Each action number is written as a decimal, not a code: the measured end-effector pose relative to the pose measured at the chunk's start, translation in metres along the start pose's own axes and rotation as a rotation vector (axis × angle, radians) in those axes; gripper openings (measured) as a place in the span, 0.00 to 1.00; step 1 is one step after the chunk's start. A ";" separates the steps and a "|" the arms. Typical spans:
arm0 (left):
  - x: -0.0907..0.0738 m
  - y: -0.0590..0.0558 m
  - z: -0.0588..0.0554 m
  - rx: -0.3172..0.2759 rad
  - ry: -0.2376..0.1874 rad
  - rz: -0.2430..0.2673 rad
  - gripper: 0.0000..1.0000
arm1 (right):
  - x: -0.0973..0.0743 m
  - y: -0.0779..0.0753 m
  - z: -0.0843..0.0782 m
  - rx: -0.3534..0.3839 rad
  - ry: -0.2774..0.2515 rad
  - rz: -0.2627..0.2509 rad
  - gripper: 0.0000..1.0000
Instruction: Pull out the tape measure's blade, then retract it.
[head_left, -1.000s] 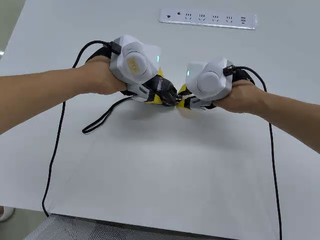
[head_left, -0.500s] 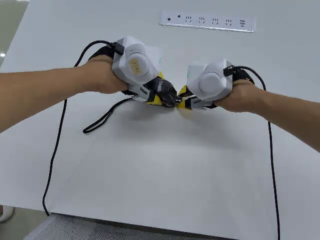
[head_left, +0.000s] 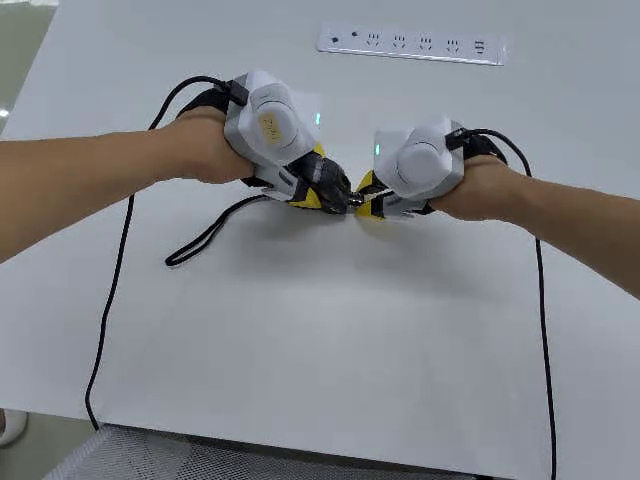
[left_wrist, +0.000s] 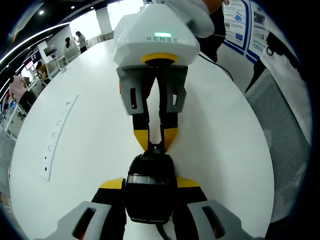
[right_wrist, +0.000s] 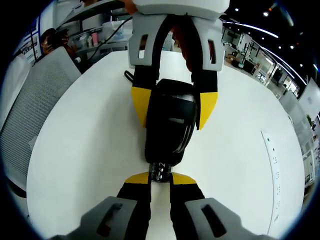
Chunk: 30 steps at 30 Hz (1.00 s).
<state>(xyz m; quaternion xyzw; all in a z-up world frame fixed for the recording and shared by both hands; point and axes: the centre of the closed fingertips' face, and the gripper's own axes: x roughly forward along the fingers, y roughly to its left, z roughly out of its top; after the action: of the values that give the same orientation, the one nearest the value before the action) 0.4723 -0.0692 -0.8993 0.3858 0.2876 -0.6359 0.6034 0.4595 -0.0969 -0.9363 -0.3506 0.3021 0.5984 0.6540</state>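
Note:
The black tape measure (head_left: 326, 183) is held just above the white table (head_left: 330, 330), with my left gripper (head_left: 318, 188) shut on its case. In the left gripper view the case (left_wrist: 150, 187) sits between my yellow-tipped fingers (left_wrist: 112, 184). My right gripper (head_left: 362, 202) faces it and is shut on the blade's end hook (right_wrist: 160, 170), right at the case's mouth. Almost no blade is drawn out. The right gripper view has the case (right_wrist: 170, 122) clamped between the left gripper's fingertips (right_wrist: 140, 106). The tape's black wrist strap (head_left: 205, 236) trails on the table.
A white power strip (head_left: 412, 43) lies at the table's far edge. Black cables (head_left: 108, 300) run from both grippers down toward the near edge (head_left: 300, 445). A grey mesh chair (left_wrist: 280, 115) stands beside the table. People stand far off in the room (left_wrist: 80, 39).

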 end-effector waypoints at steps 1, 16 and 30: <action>0.000 0.000 0.000 0.000 0.001 0.000 0.33 | -0.001 0.000 0.000 -0.001 0.000 0.000 0.13; 0.001 0.001 0.000 -0.006 0.011 -0.004 0.33 | -0.012 0.002 -0.014 -0.003 0.023 -0.007 0.13; 0.004 0.003 -0.001 -0.010 0.018 -0.008 0.33 | -0.026 0.006 -0.029 -0.003 0.040 -0.011 0.13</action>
<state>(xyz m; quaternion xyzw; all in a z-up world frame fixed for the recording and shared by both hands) 0.4751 -0.0705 -0.9026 0.3874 0.2978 -0.6334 0.6000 0.4518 -0.1348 -0.9325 -0.3652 0.3122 0.5882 0.6506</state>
